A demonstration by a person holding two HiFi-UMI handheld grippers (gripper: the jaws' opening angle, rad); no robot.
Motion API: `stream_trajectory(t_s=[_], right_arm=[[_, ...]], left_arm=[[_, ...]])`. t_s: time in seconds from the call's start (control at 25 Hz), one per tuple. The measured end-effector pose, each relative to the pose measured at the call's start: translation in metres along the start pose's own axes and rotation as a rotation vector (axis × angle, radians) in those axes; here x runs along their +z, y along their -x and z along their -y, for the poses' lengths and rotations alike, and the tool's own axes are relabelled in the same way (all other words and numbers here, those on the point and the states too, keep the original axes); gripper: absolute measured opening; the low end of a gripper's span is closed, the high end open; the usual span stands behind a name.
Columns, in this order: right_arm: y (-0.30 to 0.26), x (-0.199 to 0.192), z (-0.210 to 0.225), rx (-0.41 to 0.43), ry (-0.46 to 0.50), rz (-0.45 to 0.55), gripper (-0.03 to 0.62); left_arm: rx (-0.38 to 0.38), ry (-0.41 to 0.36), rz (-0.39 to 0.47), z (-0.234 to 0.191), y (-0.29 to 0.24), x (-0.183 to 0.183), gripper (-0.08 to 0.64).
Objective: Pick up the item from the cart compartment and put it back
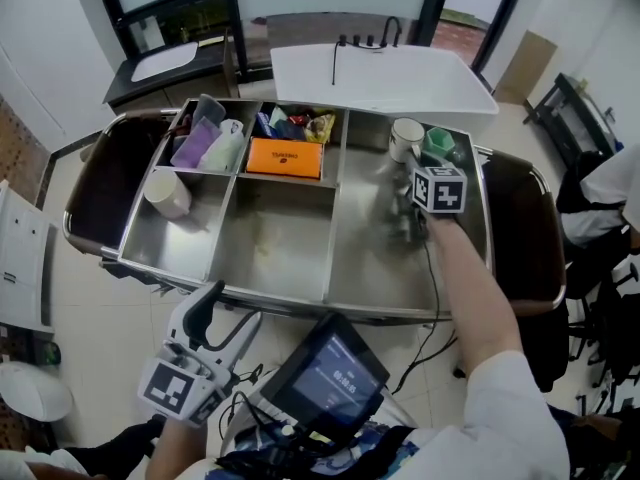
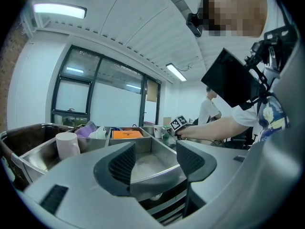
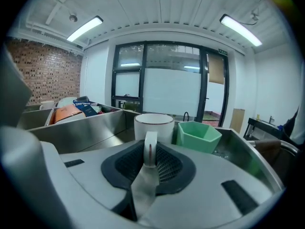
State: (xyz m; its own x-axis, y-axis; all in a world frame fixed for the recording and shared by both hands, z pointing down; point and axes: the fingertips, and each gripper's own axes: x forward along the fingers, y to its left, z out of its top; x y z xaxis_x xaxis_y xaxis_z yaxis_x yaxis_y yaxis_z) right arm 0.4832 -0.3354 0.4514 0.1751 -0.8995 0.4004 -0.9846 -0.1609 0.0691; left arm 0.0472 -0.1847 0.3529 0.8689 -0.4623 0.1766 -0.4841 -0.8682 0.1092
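Observation:
A white mug (image 3: 153,125) stands in the right compartment of the steel cart (image 1: 275,293), next to a green cup (image 3: 198,136). My right gripper (image 3: 150,151) is shut on the mug's handle, which sits upright between the two dark pads. In the head view the mug (image 1: 405,138) and the green cup (image 1: 440,145) are at the far end of that compartment, with the right gripper (image 1: 412,168) just behind the mug. My left gripper (image 2: 155,163) is open with nothing between its fingers; the head view shows the left gripper (image 1: 205,313) held low, in front of the cart's near edge.
The cart's left compartment holds a white cup (image 1: 167,193). The back compartments hold a purple pouch (image 1: 195,143), an orange box (image 1: 285,158) and several packets (image 1: 290,125). A white table (image 1: 380,78) stands behind the cart. A tablet (image 1: 325,378) hangs at my chest.

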Motion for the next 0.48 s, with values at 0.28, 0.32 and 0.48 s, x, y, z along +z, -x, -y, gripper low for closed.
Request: stream_trajectory(t_s=[0.28,0.32,0.48], right_arm=[[0.022,0.006,-0.003,0.029,-0.032,0.014,0.071],[0.027,0.007,-0.004,0.034,-0.039,0.02,0.071],[0.056,0.023,-0.013,0.07,-0.051,0.064,0.071]], left_arm=[[-0.02,-0.006,0.007,0.002,0.004,0.002,0.273],[-0.024,-0.007,0.008,0.002,0.005,0.002,0.273],[-0.041,-0.016,0.009,0.005,0.008,0.003,0.273]])
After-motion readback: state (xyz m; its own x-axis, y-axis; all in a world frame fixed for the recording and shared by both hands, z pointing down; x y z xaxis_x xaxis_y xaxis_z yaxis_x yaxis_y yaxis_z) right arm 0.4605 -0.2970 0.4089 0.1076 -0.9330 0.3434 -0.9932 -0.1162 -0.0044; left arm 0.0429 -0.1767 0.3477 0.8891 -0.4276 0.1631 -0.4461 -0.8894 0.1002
